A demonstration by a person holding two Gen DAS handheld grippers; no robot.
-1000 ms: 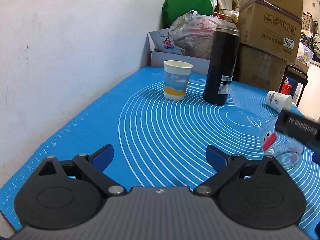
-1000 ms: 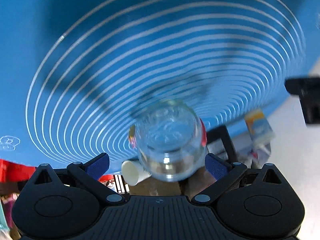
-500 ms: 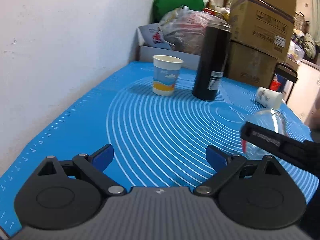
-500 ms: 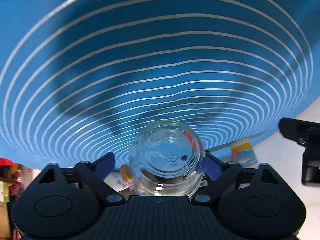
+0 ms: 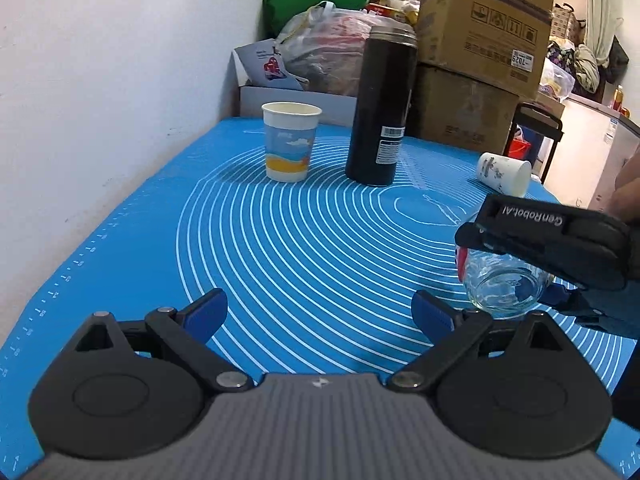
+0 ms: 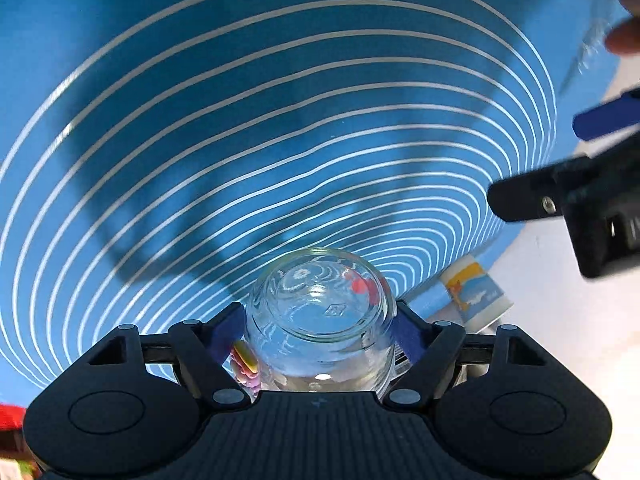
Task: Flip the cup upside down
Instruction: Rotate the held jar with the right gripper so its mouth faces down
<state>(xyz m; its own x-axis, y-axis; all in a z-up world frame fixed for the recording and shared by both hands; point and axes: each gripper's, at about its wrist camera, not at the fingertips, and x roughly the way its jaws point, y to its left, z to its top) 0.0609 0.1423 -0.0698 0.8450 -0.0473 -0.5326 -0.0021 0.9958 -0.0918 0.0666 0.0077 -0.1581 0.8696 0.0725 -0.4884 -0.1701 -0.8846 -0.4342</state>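
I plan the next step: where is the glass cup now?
The glass cup sits clamped in the right gripper, low centre in the right wrist view, over the blue mat.

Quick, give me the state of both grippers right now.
Left gripper: open, holding nothing, above the blue mat.
Right gripper: closed on the glass cup, fingers against its sides.

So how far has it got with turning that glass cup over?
Done: the right gripper has closed on the glass cup, its blue pads pressing both sides.

In hand: the cup is held above the blue mat with its thick base facing the right wrist camera, so the flip looks under way.

Left: setting it mouth-down on the mat and letting go. The left gripper is open and holding nothing.
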